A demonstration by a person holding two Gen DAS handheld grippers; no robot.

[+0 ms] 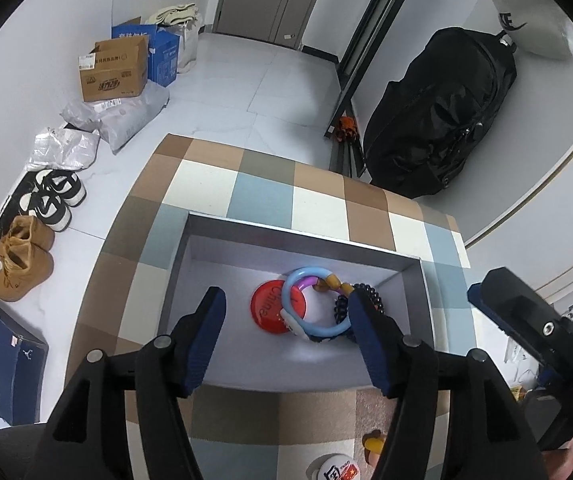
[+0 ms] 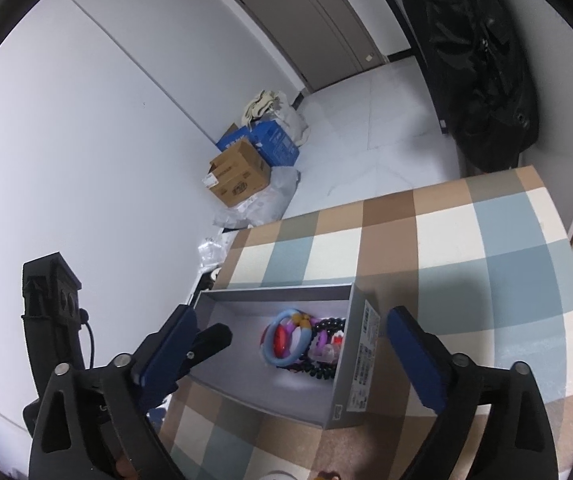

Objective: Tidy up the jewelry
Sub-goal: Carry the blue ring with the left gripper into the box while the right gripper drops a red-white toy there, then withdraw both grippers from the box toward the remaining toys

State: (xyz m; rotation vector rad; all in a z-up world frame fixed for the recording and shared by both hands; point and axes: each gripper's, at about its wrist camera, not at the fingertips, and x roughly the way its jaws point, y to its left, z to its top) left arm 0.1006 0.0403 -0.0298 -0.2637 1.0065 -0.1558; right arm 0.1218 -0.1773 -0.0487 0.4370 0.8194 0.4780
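Observation:
A grey box [image 1: 206, 240] [image 2: 360, 344] sits on a checkered table. It holds a red round badge [image 1: 267, 307], a light blue ring bracelet [image 1: 306, 276] [image 2: 286, 354], amber beads [image 1: 332, 282] and black bead and coil bands [image 1: 368, 294] [image 2: 328, 324]. My left gripper [image 1: 288, 322] is open and empty, held over the box above the jewelry. My right gripper [image 2: 294, 348] is open and empty, with the box between its fingers. A white badge [image 1: 336, 470] and an amber piece [image 1: 372, 442] lie on the table near my left gripper's base.
The table's checkered cloth [image 1: 270, 184] [image 2: 466, 240] has edges on the left and far sides. On the floor are cardboard boxes [image 1: 114, 68], plastic bags, shoes [image 1: 52, 196] and a black bag [image 1: 442, 120]. The other gripper [image 1: 526, 320] shows at right.

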